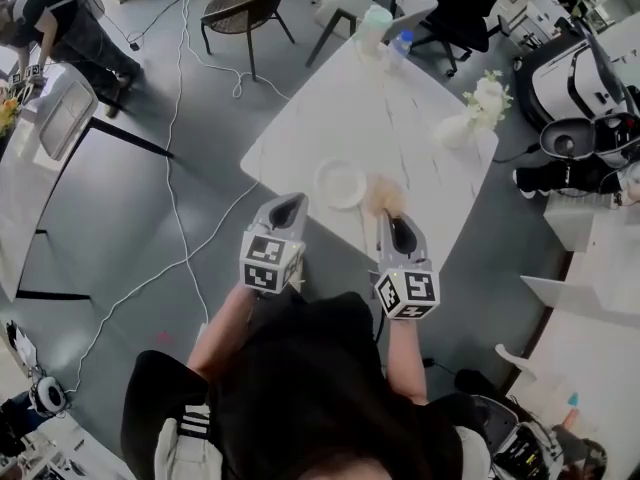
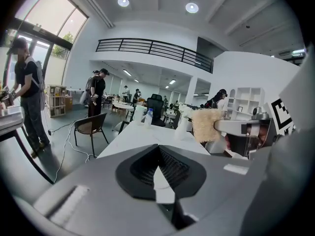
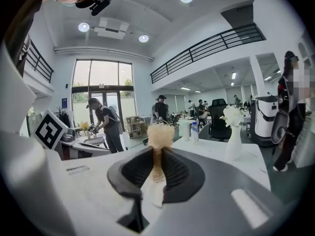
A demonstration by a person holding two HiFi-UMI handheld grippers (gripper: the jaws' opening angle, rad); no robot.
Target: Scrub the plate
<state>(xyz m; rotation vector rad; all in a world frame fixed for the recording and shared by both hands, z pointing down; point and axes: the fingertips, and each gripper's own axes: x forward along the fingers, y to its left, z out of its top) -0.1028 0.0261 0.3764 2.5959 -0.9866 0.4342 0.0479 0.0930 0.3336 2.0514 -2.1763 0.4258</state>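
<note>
A round white plate (image 1: 341, 184) lies near the front edge of the white marble table (image 1: 400, 118). Just to its right, my right gripper (image 1: 392, 220) is shut on a tan fluffy scrubber (image 1: 385, 197) that sticks up out of the jaws (image 3: 160, 134). The scrubber hovers beside the plate and is not on it. My left gripper (image 1: 287, 209) sits to the plate's left over the table edge, shut with nothing between its jaws (image 2: 158, 167). In the left gripper view the scrubber (image 2: 206, 125) shows at the right, held high. The plate is hidden in both gripper views.
A white vase of flowers (image 1: 477, 110) stands at the table's right. A bottle (image 1: 400, 44) and a pale jug (image 1: 374, 26) stand at the far end. A dark chair (image 1: 246, 8) and cables (image 1: 180, 168) are on the floor to the left, and a person (image 1: 62, 26) works far left.
</note>
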